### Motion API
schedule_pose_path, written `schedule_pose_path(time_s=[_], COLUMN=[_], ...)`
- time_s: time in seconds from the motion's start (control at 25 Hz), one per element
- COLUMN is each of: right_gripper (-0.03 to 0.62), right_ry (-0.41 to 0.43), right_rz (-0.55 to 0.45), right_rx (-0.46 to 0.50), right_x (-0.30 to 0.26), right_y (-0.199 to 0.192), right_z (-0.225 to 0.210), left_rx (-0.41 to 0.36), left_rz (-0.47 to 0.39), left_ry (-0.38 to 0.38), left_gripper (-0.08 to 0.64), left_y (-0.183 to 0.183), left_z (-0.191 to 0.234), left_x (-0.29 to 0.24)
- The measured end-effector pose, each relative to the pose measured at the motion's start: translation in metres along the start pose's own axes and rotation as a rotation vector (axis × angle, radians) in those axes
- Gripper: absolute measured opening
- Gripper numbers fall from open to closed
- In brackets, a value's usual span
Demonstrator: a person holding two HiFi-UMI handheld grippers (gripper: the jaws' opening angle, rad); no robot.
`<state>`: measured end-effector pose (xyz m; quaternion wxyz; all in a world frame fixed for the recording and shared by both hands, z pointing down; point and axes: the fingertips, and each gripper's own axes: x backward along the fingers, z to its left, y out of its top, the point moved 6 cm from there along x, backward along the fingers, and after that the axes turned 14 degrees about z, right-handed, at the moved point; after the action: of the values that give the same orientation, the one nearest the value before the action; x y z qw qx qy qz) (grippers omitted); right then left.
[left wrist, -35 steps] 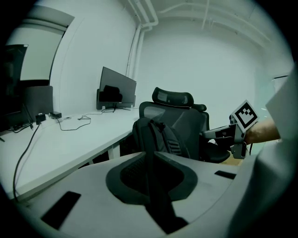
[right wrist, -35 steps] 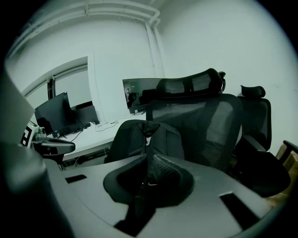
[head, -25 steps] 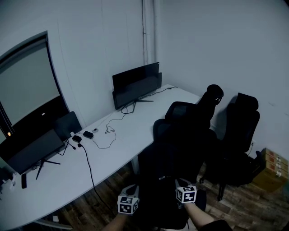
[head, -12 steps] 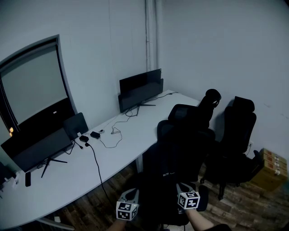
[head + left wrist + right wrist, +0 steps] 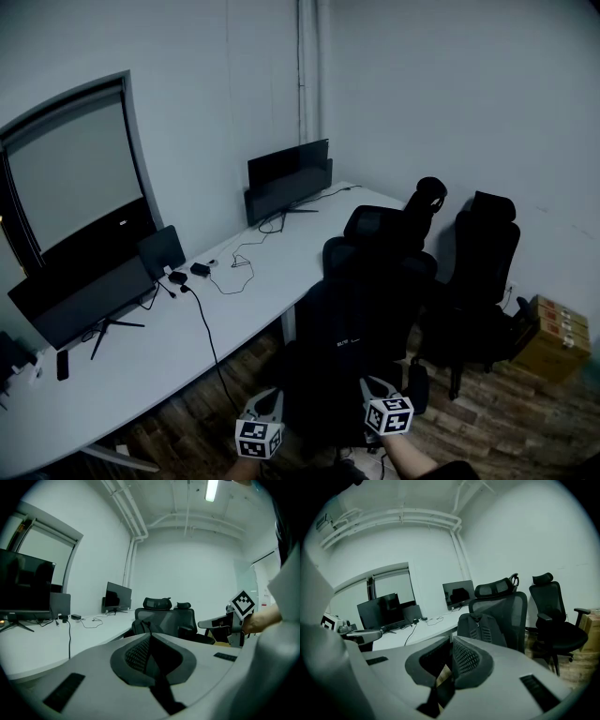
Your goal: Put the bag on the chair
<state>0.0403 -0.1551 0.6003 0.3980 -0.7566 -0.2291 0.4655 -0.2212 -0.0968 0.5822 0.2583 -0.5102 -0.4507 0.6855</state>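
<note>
Both pressed together and empty, left claw [image 5: 149, 638] and right claw [image 5: 451, 645] face the bag [image 5: 482, 629] at twelve o'clock, apparently on the chair [image 5: 506, 604].

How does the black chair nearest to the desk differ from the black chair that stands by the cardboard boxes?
The near chair has a dark backpack leaning against its backrest; the far chair has a bare seat. The near chair stands beside the white desk; the far chair stands at the wall, next to the cardboard boxes. Both are black office chairs with high backs.
</note>
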Motion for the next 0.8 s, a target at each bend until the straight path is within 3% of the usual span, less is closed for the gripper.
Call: schedule_pose_path(time_s=[0.44,0.8], right_gripper=[0.055,0.055], right_ry=[0.003,0.025], right_rz=[-0.025,-0.037], right_rx=[0.006,-0.018], right_x=[0.060,0.091], right_y=[-0.042,-0.060], right_z=[0.028,0.033], left_rx=[0.001,0.019], left_rz=[-0.016,-0.011], left_ry=[-0.007,0.038], left_gripper=[0.020,0.020], left_y=[-0.035,-0.055], left_z=[-0.029,-0.045], left_x=[0.057,0.088])
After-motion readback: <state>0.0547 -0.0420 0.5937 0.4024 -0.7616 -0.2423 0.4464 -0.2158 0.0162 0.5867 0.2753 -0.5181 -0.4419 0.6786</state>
